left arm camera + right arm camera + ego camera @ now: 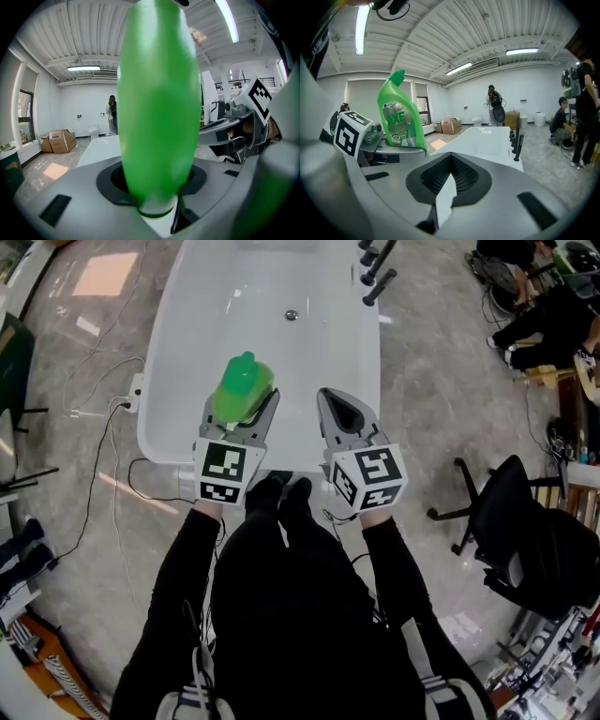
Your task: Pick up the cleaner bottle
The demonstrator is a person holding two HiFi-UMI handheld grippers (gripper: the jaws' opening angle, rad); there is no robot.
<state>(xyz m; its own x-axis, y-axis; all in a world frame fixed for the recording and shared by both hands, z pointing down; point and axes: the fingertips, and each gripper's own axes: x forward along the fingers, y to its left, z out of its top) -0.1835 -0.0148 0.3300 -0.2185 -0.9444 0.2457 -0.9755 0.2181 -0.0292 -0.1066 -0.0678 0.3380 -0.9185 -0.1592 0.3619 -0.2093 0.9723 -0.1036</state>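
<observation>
The left gripper [246, 418] fingers pinch the green cleaner bottle [242, 387] above the bathtub [309, 352]; the right gripper [339, 413] fingers are pressed together, empty.

The left claw [242, 401] and the right claw [330, 401] are alike – smooth pale grey shells that narrow toward the tip. Ribbed black pads [469, 178] line their inner faces, and a small black slot [536, 206] is cut into each side. Behind each claw sits a white cube with black square markers [225, 472]. The person wears black long sleeves [173, 577], black trousers and black shoes [281, 493] – white stripes [192, 695] run down the clothing by the shoulders.
</observation>
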